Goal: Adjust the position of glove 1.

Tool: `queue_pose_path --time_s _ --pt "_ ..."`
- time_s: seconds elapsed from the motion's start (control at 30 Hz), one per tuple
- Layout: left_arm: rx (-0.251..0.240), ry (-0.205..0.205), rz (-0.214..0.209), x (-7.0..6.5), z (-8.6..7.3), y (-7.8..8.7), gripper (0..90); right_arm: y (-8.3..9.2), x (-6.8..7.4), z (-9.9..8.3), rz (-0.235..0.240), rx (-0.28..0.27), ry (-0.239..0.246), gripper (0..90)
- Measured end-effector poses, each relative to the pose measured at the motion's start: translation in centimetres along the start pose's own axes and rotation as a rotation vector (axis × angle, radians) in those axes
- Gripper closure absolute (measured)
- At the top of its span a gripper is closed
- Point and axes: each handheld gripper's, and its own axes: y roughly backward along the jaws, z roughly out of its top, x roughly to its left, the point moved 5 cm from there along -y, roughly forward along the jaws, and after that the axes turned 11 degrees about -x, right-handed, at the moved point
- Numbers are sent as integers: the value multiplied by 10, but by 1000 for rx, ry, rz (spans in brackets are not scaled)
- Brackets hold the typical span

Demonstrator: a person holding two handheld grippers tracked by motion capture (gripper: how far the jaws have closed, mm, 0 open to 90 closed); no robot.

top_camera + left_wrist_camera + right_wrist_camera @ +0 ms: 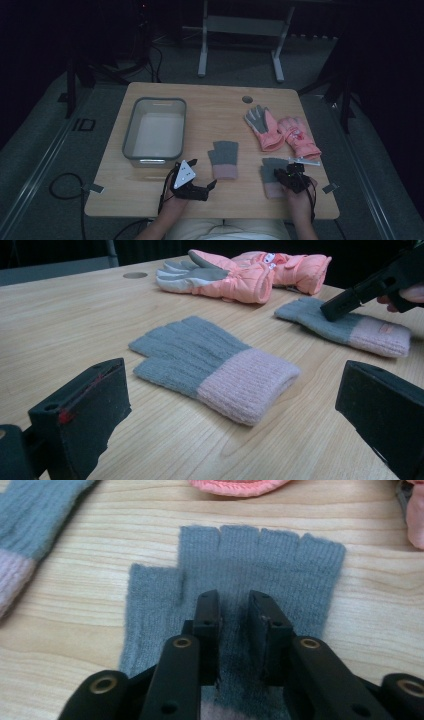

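On the table (150,195), a tub (129,131) is sitting at the left side, with two knit gloves lying toward the near edge — the left knit glove (223,158) just right of the tub's near corner, the right knit glove (272,179) farther right, the two well apart. Behind the right knit glove, two padded gloves (281,132) are lying side by side, touching, their fingers pointing away from the person. A round hole (247,99) is sitting in the tabletop behind them. The left gripper (202,176) is resting near the front edge, just before the tub — the right gripper (292,172) is hanging directly over the right knit glove.
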Motion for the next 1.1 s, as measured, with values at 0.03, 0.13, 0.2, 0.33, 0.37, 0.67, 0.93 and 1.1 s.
queue_pose_path --time_s 0.03,0.13,0.2,0.33,0.37,0.67,0.93,1.1 --pt "-1 0 0 0 0 0 4 1 0 2 2 0 14 735" --pt "1 -1 -1 0 0 0 4 6 -3 9 39 -12 86 694" --pt "1 -1 -2 0 0 0 4 7 -7 14 85 -3 142 644" --pt "1 -2 -1 0 0 0 4 12 -12 21 152 3 217 642" --pt "1 -2 -1 0 0 0 4 12 -12 22 172 13 247 641" --pt "0 0 1 0 0 0 4 7 -14 16 248 95 334 622" --pt "-1 0 2 0 0 0 4 -1 -15 6 224 117 348 619" --pt "-1 2 2 0 0 0 4 -1 -13 3 192 95 347 688"
